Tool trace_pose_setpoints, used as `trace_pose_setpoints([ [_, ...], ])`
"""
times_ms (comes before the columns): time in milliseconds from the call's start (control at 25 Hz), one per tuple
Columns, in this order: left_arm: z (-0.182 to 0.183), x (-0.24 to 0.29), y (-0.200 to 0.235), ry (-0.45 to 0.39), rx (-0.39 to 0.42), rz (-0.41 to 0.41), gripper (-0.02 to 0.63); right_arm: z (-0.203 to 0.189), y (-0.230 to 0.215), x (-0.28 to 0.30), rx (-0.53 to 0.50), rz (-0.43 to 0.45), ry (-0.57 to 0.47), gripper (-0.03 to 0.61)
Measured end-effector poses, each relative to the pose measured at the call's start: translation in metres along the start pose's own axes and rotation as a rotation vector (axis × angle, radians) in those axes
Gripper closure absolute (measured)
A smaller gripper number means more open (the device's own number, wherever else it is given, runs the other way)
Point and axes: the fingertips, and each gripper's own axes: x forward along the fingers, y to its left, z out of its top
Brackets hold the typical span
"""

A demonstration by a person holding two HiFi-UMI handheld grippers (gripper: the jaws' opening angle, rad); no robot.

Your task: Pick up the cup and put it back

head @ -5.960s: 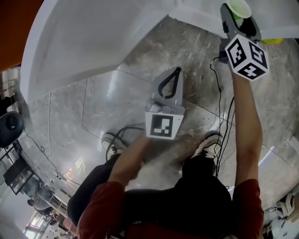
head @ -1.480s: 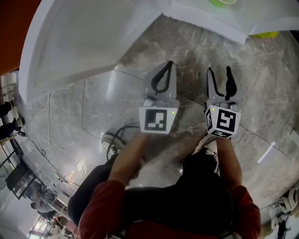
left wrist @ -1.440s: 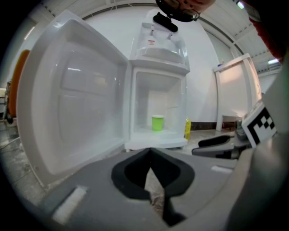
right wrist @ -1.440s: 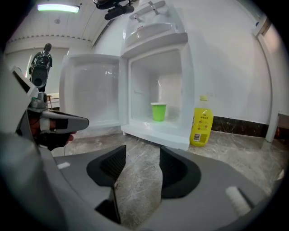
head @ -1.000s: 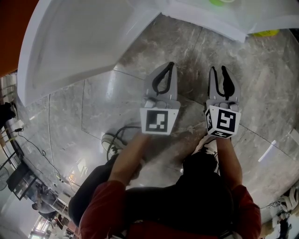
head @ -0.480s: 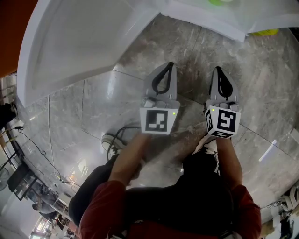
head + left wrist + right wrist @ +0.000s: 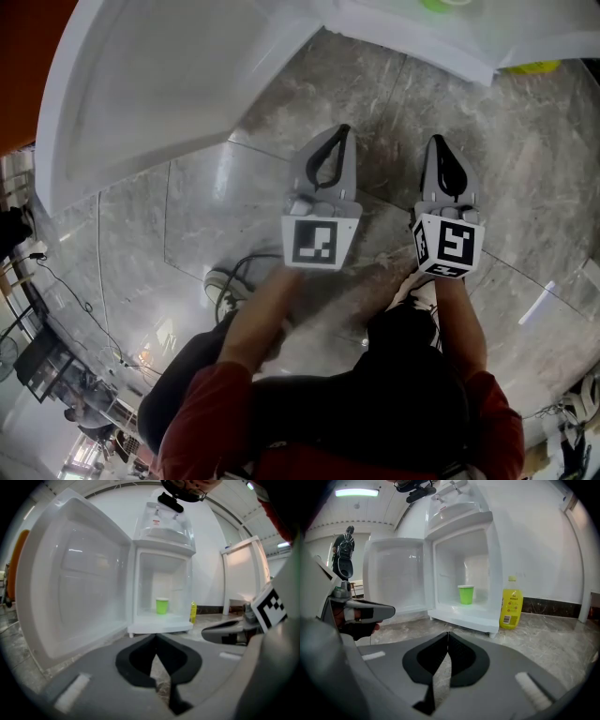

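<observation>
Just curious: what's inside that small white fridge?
A green cup stands upright on the bottom of the fridge; otherwise it looks empty. Whatever is right behind the cup is hidden. The yellow bottle stands outside.

Person: short red sleeves (image 7: pixel 202 412); black trousers (image 7: pixel 403 394); pale shoes (image 7: pixel 217 279). Left gripper (image 7: pixel 341 129) and right gripper (image 7: pixel 438 141): matt grey shells tapering toward the tips; black pads (image 7: pixel 156 653) lining the jaws and outlining a teardrop loop; a pale rectangular strip (image 7: pixel 529 689) on the shell flank; at the rear of each a white marker cube (image 7: pixel 314 242), its faces printed with black square patterns; right cube (image 7: pixel 448 246) showing two faces.
</observation>
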Motion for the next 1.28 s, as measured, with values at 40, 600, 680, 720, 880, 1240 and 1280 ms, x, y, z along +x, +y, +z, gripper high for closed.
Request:
trace_pose_setpoints([
  [40,0.0,0.0,0.001,-0.001,0.0,0.001,0.612,0.0,0.0,0.0,0.0,0.0,0.001,0.577],
  [600,0.047,-0.012,0.005,-0.027,0.012,-0.197,0.612,0.025,-0.003,-0.018,-0.004,-0.003,0.041,0.576],
  [680,0.064,-0.022,0.003,-0.002,0.007,-0.268,0.614,0.042,-0.002,-0.027,0.0,-0.014,0.059,0.577],
  [720,0.074,-0.027,0.001,0.01,0.008,-0.3,0.614,0.052,0.0,-0.034,-0.008,-0.018,0.065,0.577],
  [880,0.114,-0.062,0.001,0.067,0.039,-0.368,0.613,0.102,0.017,-0.07,-0.054,-0.016,0.089,0.576],
  [1240,0.279,-0.164,-0.007,0.119,0.105,-0.334,0.612,0.266,0.057,-0.176,0.033,-0.014,0.12,0.577],
  [1280,0.299,-0.174,-0.009,0.124,0.108,-0.328,0.612,0.288,0.061,-0.188,0.039,-0.014,0.119,0.577],
])
